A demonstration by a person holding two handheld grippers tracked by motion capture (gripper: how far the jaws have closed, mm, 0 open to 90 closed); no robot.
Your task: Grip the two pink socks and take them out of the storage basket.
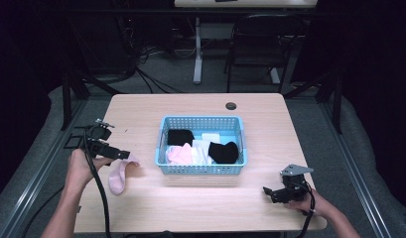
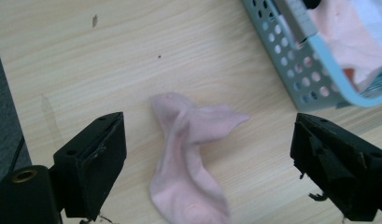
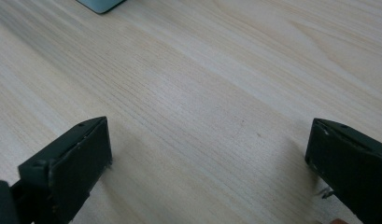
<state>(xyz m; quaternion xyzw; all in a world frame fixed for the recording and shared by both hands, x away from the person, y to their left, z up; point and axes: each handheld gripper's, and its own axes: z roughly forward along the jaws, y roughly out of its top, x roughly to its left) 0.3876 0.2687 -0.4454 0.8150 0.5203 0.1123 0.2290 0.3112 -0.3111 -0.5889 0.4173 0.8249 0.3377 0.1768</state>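
The pink sock [image 1: 119,174] lies crumpled on the table [image 1: 141,111], lower left of the high view, just left of the blue basket [image 1: 203,170]. The left gripper [image 2: 205,158] hangs above it with jaws wide apart and empty; the right gripper [image 1: 270,192] is spread too. Best to spread the sock flat before fetching its mate.

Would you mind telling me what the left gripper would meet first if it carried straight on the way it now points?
Most likely the pink sock lying on the table; it sits between the left gripper's open jaws, apparently below them, though depth is unclear.
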